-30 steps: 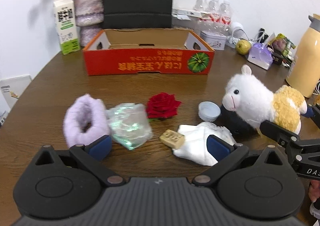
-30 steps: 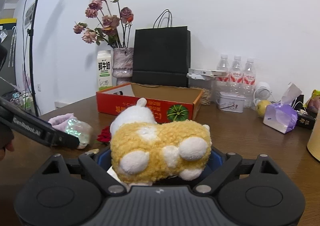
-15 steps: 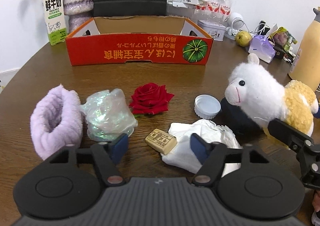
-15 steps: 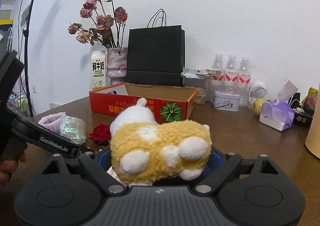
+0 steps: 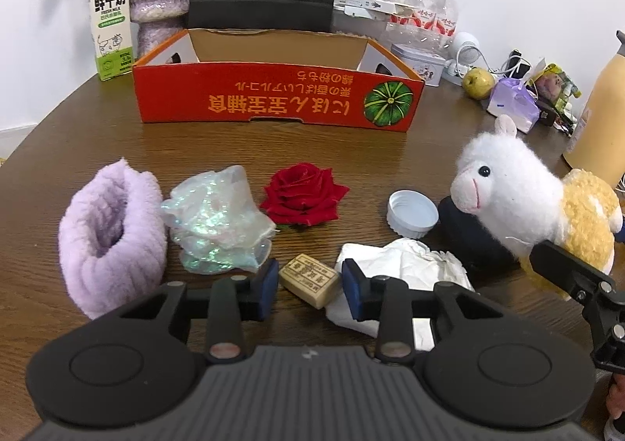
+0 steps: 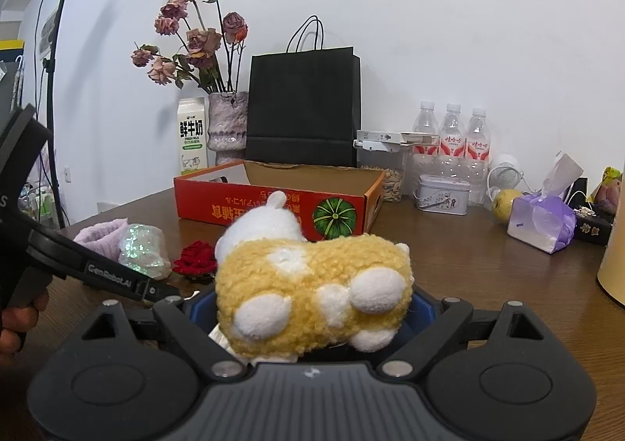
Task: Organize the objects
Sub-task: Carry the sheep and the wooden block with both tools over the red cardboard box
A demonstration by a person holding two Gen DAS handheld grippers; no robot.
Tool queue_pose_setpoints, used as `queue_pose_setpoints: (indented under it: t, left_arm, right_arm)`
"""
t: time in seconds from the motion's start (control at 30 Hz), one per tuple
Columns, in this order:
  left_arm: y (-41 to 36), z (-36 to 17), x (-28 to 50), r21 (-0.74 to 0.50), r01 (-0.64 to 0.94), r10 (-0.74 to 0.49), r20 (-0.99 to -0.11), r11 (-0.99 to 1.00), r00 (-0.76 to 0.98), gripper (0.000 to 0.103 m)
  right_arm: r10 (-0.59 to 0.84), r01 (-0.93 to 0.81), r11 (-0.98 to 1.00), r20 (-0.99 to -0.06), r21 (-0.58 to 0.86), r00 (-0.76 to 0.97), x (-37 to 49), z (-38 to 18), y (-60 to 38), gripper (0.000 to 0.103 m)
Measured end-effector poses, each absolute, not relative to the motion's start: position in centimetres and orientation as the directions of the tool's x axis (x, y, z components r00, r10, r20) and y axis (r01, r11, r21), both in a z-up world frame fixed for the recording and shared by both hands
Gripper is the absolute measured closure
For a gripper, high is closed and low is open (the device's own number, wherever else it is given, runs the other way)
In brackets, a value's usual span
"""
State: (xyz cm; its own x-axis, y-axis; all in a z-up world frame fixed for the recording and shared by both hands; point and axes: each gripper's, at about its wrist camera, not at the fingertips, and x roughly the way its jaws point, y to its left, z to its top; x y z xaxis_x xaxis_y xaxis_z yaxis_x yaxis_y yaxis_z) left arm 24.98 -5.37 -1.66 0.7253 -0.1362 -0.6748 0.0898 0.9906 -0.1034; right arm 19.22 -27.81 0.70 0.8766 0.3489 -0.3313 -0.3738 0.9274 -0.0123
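**Left jaws clamp the tan block**

The tan block [image 5: 310,280] lies on the table [image 5: 449,136] toward its near edge, pinched by the left gripper [image 5: 309,286]. The right gripper [image 6: 312,318] grips the plush alpaca [image 6: 312,296], jaws wide. The red box [image 5: 277,99] stands behind.

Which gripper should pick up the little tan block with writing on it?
Left. The left gripper already has its blue pads on either side of the small tan block, closed around it. The right gripper is busy holding the yellow-and-white plush alpaca.
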Motion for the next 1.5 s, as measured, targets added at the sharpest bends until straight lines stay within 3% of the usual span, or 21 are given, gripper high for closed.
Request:
queue_pose_setpoints:
  t: [1.5]
  left_arm:
    - [-1.1,7.3,25.6,-0.057,0.071,-0.09,-0.507,0.996,0.857,0.067]
  right_arm:
    - [0.367,-0.398,0.916,-0.288,-0.053,0.884,23.1,6.1,-19.9,0.012]
